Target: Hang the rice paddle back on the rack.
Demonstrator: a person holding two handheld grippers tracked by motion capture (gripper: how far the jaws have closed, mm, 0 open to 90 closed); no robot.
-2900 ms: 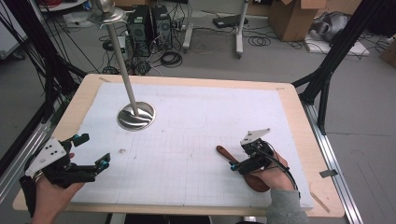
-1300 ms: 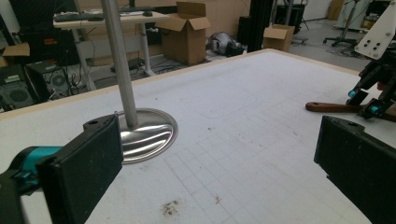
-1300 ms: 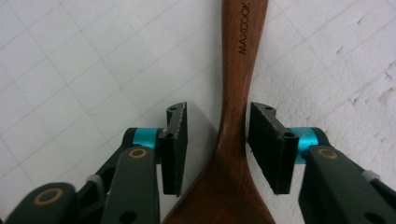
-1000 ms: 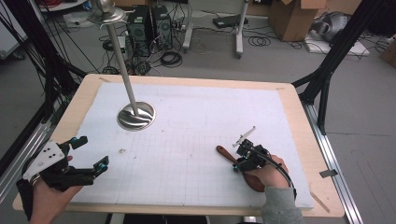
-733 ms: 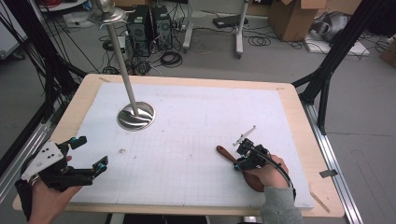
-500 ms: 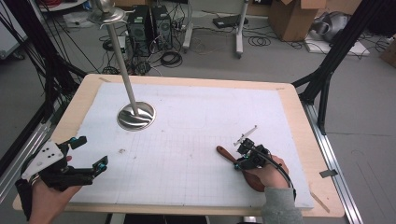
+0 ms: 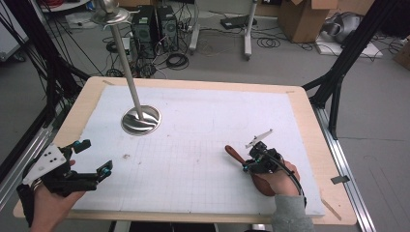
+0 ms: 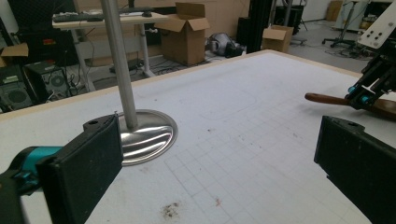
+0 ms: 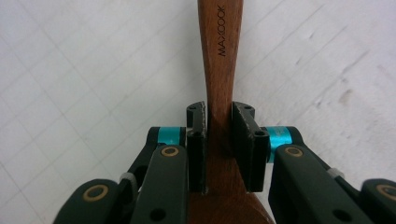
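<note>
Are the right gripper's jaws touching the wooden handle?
Touching. In the right gripper view, the right gripper has both jaws pressed flat against the wooden handle, with no gap on either side.

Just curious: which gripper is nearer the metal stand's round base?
Left. The left gripper sits below and left of the base; the right gripper, clamping a wooden handle, is farther right.

Both grippers, left gripper [image 7: 92,159] and right gripper [image 7: 247,163], are black with teal joints and brass screws; a grey sleeve [image 7: 290,215] covers the right wrist.
</note>
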